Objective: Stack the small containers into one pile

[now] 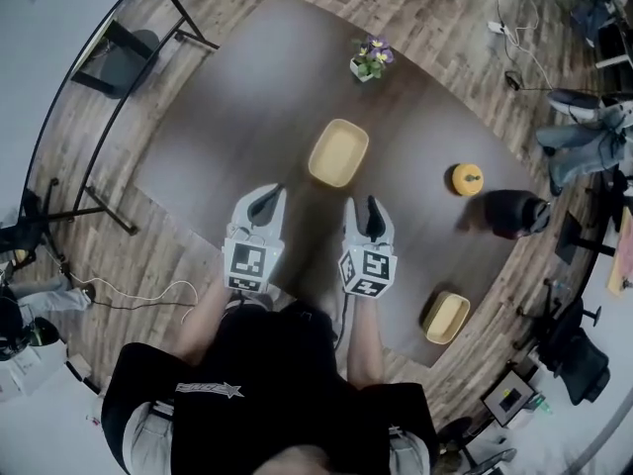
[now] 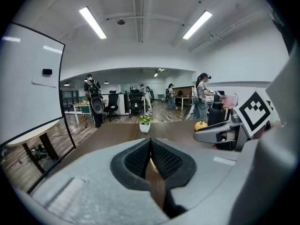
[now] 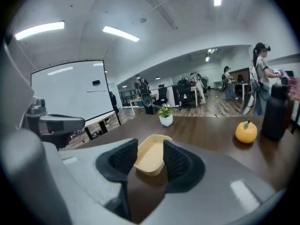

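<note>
On the dark brown table (image 1: 218, 137) lie two shallow yellow containers. One container (image 1: 337, 152) (image 3: 149, 162) rests just ahead of both grippers. The second container (image 1: 446, 317) sits near the table's front right edge, to the right of my right hand. My left gripper (image 1: 274, 196) (image 2: 150, 146) is shut with its pads together and nothing in them; only a yellow sliver shows past them. My right gripper (image 1: 361, 206) (image 3: 151, 151) stands open, short of the near container, whose near end shows between its fingers without touching them.
A small white pot of purple flowers (image 1: 371, 57) (image 3: 165, 116) stands at the table's far side. An orange pumpkin-shaped object (image 1: 467, 178) (image 3: 246, 131) and a dark bottle (image 1: 514, 213) (image 3: 276, 109) stand at the right. A whiteboard stand is left of the table; people and desks are far behind.
</note>
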Demonstrator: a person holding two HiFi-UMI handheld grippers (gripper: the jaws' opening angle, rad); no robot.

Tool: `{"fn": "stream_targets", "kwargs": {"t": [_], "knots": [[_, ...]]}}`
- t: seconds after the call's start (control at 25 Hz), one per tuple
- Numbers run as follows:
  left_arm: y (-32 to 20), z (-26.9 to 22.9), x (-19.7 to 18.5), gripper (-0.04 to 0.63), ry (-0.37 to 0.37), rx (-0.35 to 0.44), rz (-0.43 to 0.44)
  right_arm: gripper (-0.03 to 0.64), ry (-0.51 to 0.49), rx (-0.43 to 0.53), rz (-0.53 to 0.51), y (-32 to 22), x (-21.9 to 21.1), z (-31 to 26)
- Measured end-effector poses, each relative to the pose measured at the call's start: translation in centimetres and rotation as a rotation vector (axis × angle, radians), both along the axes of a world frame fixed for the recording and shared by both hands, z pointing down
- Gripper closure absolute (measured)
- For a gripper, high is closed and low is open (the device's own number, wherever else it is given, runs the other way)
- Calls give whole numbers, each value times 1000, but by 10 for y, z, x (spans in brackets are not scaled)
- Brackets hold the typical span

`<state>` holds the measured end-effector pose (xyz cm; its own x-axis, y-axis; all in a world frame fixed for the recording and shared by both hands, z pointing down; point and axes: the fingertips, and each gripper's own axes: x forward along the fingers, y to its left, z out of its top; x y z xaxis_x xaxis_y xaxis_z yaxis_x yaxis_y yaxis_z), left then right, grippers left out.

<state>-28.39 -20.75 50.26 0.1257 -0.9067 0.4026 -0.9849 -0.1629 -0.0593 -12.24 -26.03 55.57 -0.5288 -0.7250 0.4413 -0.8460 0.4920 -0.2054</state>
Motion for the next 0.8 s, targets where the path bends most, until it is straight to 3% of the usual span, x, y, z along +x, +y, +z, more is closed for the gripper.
{"fn": "stream_targets", "kwargs": {"t": [0.12, 0.8], "knots": [[-9, 17, 0, 584, 6, -29, -8, 382, -14, -67, 20, -15, -4, 28], [-25, 94, -11, 584, 24, -180, -56, 382, -24, -239, 8, -54, -22, 117]]}}
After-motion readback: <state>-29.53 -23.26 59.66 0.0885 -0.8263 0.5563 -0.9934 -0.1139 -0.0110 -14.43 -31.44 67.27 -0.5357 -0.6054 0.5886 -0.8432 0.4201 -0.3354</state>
